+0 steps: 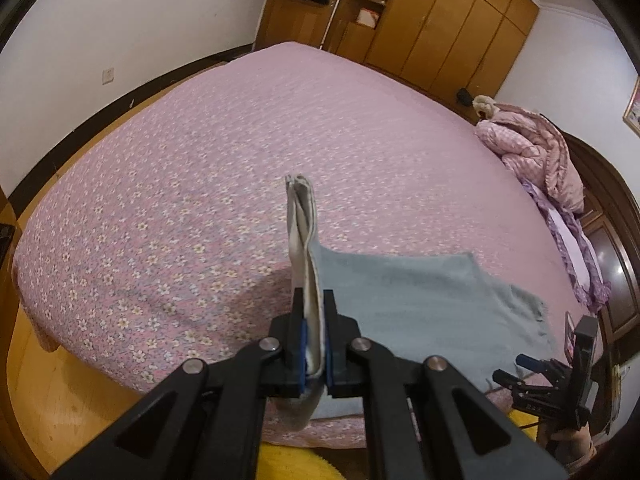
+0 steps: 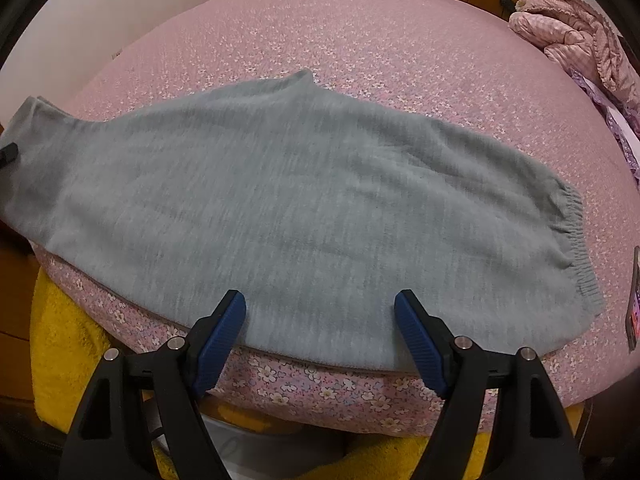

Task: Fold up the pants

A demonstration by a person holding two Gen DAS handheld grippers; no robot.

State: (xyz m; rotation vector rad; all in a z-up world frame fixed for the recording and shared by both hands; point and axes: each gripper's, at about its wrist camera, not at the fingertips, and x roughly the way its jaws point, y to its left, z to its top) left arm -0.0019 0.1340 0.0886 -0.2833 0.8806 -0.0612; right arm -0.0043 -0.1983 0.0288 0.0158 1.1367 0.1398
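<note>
Grey pants (image 2: 288,208) lie flat across the near edge of the pink flowered bed (image 2: 360,32), with the elastic waistband (image 2: 576,240) at the right and the leg ends at the left. My left gripper (image 1: 314,304) is shut on the leg-end hem of the pants (image 1: 420,304) and holds it raised, so the cuff (image 1: 302,216) stands up between the jaws. My right gripper (image 2: 320,306) is open and empty, just above the near edge of the pants' middle. The right gripper also shows in the left wrist view (image 1: 516,372) at the lower right.
A crumpled pink quilt (image 1: 536,152) lies at the bed's far right by the dark wooden headboard (image 1: 616,248). Wooden wardrobes (image 1: 440,28) stand beyond the bed. A yellow fluffy item (image 2: 64,344) sits below the bed edge. A phone (image 2: 634,312) lies at the right.
</note>
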